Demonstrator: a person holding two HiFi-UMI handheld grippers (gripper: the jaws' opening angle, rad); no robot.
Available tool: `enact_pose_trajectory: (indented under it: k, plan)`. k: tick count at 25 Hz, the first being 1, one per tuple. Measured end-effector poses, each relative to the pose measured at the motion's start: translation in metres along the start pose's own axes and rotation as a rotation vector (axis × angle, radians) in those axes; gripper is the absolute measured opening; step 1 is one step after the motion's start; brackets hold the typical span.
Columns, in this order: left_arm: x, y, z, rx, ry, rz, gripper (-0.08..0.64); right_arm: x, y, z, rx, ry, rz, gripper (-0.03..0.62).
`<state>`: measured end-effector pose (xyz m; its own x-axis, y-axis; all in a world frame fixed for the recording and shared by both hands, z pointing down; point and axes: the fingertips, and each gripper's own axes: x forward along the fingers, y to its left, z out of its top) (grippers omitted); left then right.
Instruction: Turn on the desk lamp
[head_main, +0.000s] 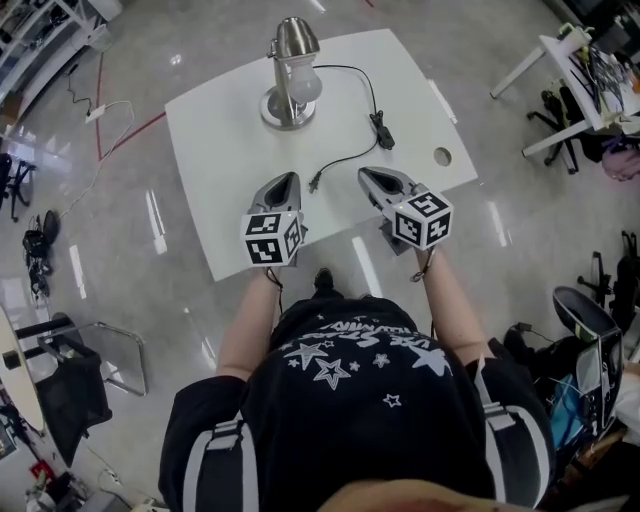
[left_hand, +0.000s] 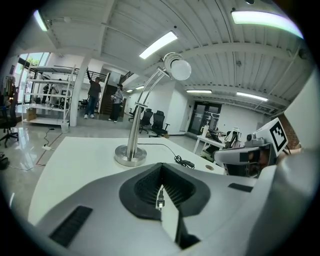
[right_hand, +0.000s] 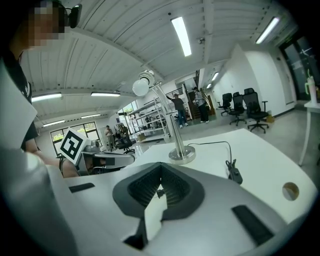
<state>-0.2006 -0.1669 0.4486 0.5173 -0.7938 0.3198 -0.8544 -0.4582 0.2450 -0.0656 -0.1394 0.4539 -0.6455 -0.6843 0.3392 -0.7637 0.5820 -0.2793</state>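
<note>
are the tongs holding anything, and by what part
Nothing is held: left tongs and right tongs are shut, empty; the black cord plug lies between them.

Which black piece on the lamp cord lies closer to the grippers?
The small black plug at the thin black cord's free end; the black inline switch lies farther back.

We are holding the right tongs (right_hand: 160, 187) low over the white bench (right_hand: 260, 150), their jaws resting together with nothing between them. Ahead, the desk lamp (right_hand: 176, 135) is standing upright, its cord (right_hand: 208, 142) running to an inline switch (right_hand: 233, 173) near a round hole (right_hand: 290, 190).
</note>
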Motion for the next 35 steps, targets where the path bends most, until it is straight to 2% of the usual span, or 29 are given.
enact_pose_trajectory:
  k: [11, 16, 22, 25, 35]
  plan:
    - [-0.031, -0.049, -0.005, 0.015, -0.013, -0.010, 0.011, -0.045, 0.019, -0.014, 0.002, -0.017, 0.023, 0.005]
    - [-0.049, -0.071, 0.010, 0.018, -0.040, -0.010, 0.011, -0.077, 0.026, -0.002, -0.045, -0.004, -0.004, 0.005]
    - [-0.054, -0.093, 0.003, 0.067, -0.058, -0.007, 0.011, -0.100, 0.019, -0.012, -0.071, -0.006, -0.028, 0.005]
    - [-0.058, -0.106, 0.001, 0.116, -0.057, -0.012, 0.011, -0.105, 0.020, -0.019, -0.066, -0.008, -0.034, 0.005]
    - [-0.065, -0.130, 0.001, 0.116, -0.078, -0.020, 0.011, -0.109, 0.027, -0.016, -0.063, -0.041, -0.027, 0.005]
